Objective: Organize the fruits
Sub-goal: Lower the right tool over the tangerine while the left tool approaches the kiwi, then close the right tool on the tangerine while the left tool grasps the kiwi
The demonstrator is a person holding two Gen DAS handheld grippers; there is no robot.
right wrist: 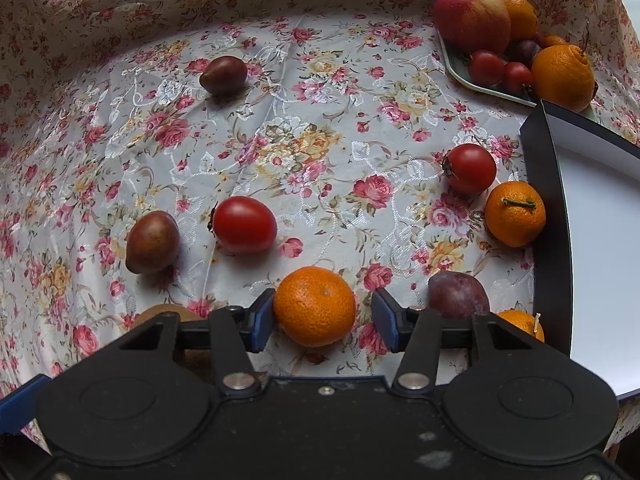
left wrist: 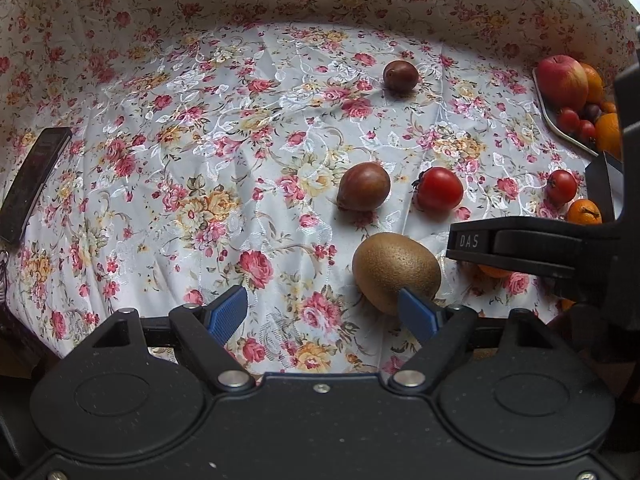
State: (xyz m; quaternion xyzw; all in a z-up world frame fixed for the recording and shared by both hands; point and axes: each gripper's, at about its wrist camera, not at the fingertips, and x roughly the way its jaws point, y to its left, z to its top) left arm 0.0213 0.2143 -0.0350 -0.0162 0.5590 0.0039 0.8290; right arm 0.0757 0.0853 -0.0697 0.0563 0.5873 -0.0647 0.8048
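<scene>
Right tool [right wrist: 322, 318]: spread, with the mandarin [right wrist: 315, 306] sitting between its blue pads; the left pad [right wrist: 262, 318] is touching or nearly touching the peel, the right pad [right wrist: 384, 322] stands apart from it.
Left tool [left wrist: 324, 312]: spread and holding nothing; the kiwi [left wrist: 396, 272] lies just ahead, at the right pad [left wrist: 416, 314], not between the 2 pads.
Step in hand: my read is that you are about to pinch the mandarin for the tray [right wrist: 472, 80].
Doing it well: shift a touch right so the fruit sits centred, then close slowly on its widest part; the peel is soft, so stop once it holds.
Watch: a dark plum [right wrist: 459, 294] lies just right of your right pad, so keep that pad from nudging it as you close.
Tray: far right on the floral-clothed worktop [right wrist: 320, 148], already carrying an apple [right wrist: 472, 16], oranges and small tomatoes, so free room looks scarce; aim for the near edge.
Loose fruit: 2 red tomatoes [right wrist: 244, 224], 2 brown-red plums [right wrist: 153, 242], 1 more mandarin [right wrist: 515, 214] against the dark-rimmed white board [right wrist: 592, 220].
Right view only: the mandarin between the pads, the plum beside them, the board's white face.
Left view only: the whole kiwi, a dark flat object [left wrist: 32, 180] at the far left edge, and your right tool's arm [left wrist: 532, 250] crossing above an orange fruit.
</scene>
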